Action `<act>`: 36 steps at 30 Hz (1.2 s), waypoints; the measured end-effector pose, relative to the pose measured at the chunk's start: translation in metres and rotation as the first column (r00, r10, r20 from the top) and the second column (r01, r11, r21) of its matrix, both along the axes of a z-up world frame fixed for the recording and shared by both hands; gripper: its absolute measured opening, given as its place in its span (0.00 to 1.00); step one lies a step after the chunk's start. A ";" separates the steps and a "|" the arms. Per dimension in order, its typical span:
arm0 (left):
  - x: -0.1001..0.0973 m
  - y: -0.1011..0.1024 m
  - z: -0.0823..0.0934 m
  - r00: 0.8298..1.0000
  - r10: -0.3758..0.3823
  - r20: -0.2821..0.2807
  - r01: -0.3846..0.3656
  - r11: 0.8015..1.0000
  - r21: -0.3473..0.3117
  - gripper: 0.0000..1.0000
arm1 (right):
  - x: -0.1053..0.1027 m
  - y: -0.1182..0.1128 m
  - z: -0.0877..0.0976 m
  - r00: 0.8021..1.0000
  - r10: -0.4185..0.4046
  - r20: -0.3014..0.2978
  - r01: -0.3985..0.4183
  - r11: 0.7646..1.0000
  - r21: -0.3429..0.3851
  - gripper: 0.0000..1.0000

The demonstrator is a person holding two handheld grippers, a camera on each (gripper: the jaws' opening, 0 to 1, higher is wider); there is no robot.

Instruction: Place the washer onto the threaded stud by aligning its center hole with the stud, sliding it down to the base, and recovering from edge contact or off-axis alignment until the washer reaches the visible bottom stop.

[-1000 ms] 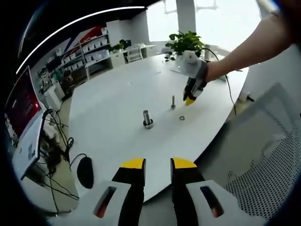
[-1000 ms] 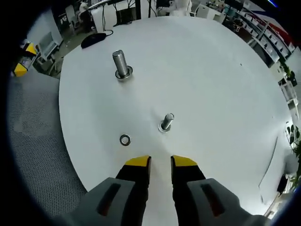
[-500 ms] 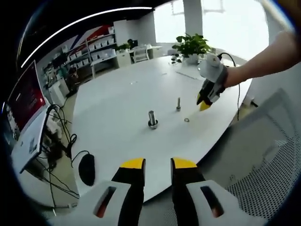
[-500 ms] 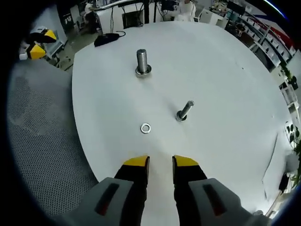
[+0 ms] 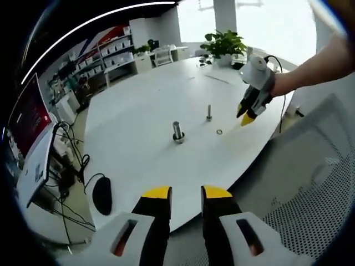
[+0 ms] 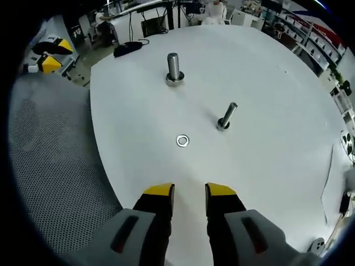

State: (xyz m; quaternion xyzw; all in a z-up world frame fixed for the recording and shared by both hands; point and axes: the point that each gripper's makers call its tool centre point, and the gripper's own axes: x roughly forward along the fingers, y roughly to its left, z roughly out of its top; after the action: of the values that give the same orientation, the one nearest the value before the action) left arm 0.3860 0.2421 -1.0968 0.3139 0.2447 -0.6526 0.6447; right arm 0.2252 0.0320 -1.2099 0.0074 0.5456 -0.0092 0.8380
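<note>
White table (image 6: 277, 88) bears washer (image 6: 182, 141) and 2 studs (no legible writing); both grippers' jaws apart, empty.

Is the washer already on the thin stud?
No, the small silver ring washer lies flat on the white table, apart from the thin threaded stud.

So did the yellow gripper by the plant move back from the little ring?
Yes. In the left gripper view the right gripper has drawn away from the washer on the table, toward the table's edge.
</note>
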 end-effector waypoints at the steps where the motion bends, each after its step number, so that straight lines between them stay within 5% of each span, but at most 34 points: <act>1: -0.001 0.000 0.001 1.000 0.001 0.001 -0.001 1.000 -0.002 0.19 | 0.002 0.000 -0.001 1.000 -0.001 -0.001 0.001 1.000 0.003 0.25; 15: 0.000 0.000 0.000 1.000 -0.005 -0.012 0.005 1.000 -0.013 0.18 | 0.044 0.006 -0.014 1.000 -0.024 -0.015 0.024 0.999 0.036 0.25; 23: -0.005 0.000 0.002 0.999 -0.025 -0.021 0.025 0.999 -0.022 0.17 | 0.048 0.006 -0.020 0.996 -0.002 -0.090 0.004 1.000 0.018 0.24; 36: -0.015 -0.001 0.002 0.997 -0.074 -0.039 0.073 0.997 -0.023 0.16 | 0.061 0.005 -0.026 0.993 0.049 -0.105 -0.050 0.999 -0.007 0.21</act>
State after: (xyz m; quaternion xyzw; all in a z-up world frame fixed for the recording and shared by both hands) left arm 0.3710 0.2411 -1.0952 0.3028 0.2388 -0.6845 0.6186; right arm 0.2864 0.0374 -1.2363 -0.0105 0.5889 0.0086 0.8081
